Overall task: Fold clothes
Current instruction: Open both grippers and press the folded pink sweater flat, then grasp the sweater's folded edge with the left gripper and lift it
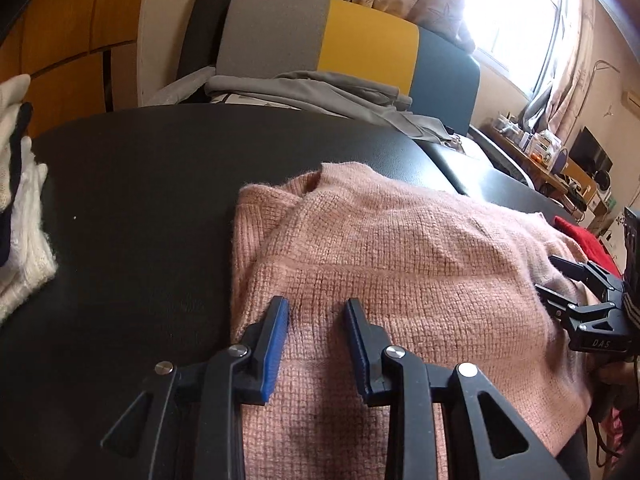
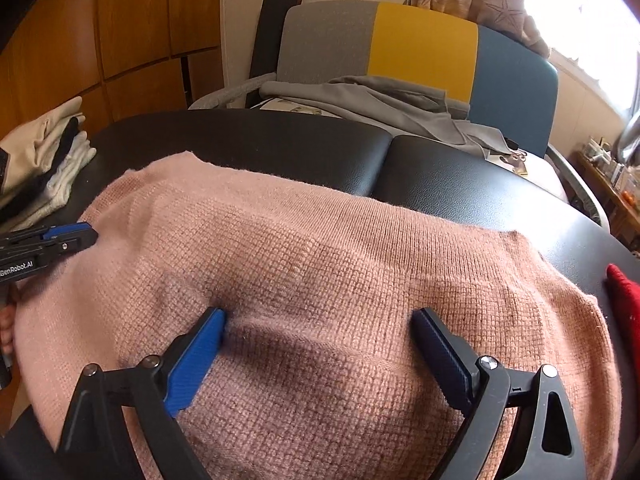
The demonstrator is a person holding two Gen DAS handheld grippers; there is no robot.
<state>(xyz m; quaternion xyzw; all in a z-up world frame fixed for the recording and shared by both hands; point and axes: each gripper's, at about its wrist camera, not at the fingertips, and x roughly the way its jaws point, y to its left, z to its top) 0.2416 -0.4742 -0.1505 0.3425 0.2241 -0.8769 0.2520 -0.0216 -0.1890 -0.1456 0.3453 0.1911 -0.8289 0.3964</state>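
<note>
**Both grippers resting on the pink sweater, mid-fold**

Right gripper (image 2: pixel 318 322) of mine sits nearest, its jaws spread wide, with both blue pads (image 2: pixel 192 364) pressed down into the pink sweater (image 2: pixel 340 248); I judge this is to pin or smooth the knit flat before the next fold. My left gripper (image 1: pixel 316 312) is on the sweater's left part, jaws parted more narrowly and holding nothing, tips down on the fabric near its left edge. The sweater lies spread across the black surface (image 2: pixel 280 148), looking partly folded, with a layer doubled over at the left. Beyond its right edge a red garment (image 2: pixel 626 296) peeks in. Further left, a stack of folded clothes (image 2: pixel 44 160) waits on the surface. No containers are in view. Farthest back, a chair (image 2: pixel 420 44) carries loose grey clothing (image 2: pixel 380 100).
</note>
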